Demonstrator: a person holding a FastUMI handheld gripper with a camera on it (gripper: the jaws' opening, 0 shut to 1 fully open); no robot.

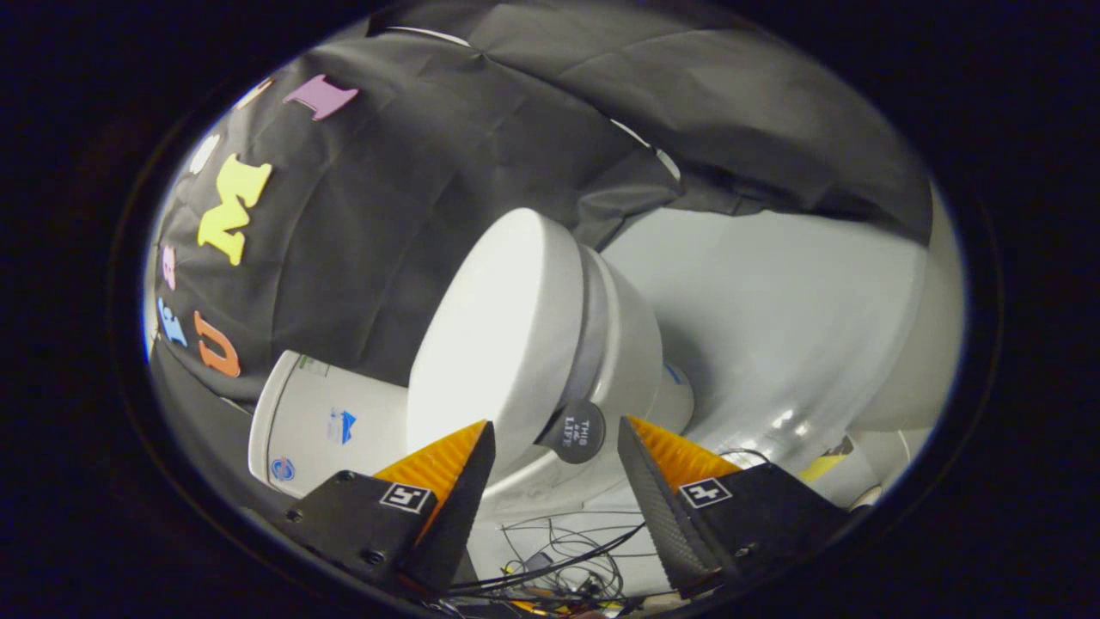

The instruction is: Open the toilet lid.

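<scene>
Fingers spread, lid tab in the gap just ahead.

My gripper (pixel 556 443) is held wide so its jaws can straddle the dark round tab (pixel 574 432) at the front rim of the toilet lid (pixel 498 331); nothing pinched yet. Lid down on the bowl (pixel 632 344), tank (pixel 322 421) beyond. The tab probably serves as the lifting handle. It bears small pale lettering; I leave it unread. Loose cables (pixel 563 550) lie on the floor below.

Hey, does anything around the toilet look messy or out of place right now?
Yes: a tangle of loose wires lies on the floor below the toilet, just under the open gripper. The lid is down, with a dark round tab on its edge between the fingers.
</scene>
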